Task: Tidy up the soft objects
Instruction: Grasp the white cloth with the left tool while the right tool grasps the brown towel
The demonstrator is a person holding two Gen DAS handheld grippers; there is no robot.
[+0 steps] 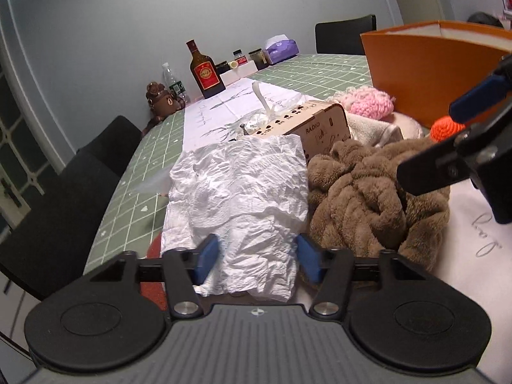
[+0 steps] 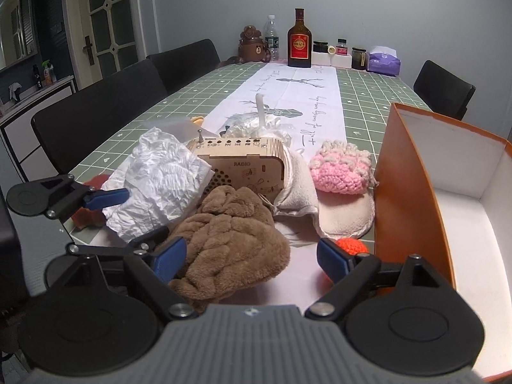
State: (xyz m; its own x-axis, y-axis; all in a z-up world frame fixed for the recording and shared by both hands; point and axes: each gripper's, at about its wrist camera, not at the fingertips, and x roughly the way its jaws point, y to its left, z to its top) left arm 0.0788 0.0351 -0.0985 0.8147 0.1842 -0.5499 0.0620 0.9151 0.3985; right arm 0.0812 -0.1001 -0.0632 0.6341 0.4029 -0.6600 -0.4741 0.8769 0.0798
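Nothing is stowed yet: the orange box [image 2: 412, 192] is seen empty. Left gripper [image 1: 257, 257] is half-closed around the crumpled white tissue [image 1: 236, 179]; pad contact cannot be told. Right gripper [image 2: 252, 257] is held wide open over the brown plush towel [image 2: 230, 240], ungripped. Left on the table: one tissue, one brown towel, one cream cloth [image 2: 339, 214], one pink crochet piece [image 2: 340, 172], one orange crochet ball [image 2: 352, 245].

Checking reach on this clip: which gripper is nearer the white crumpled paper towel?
Left. The left gripper straddles the paper towel; the right gripper sits over the brown plush cloth beside it.
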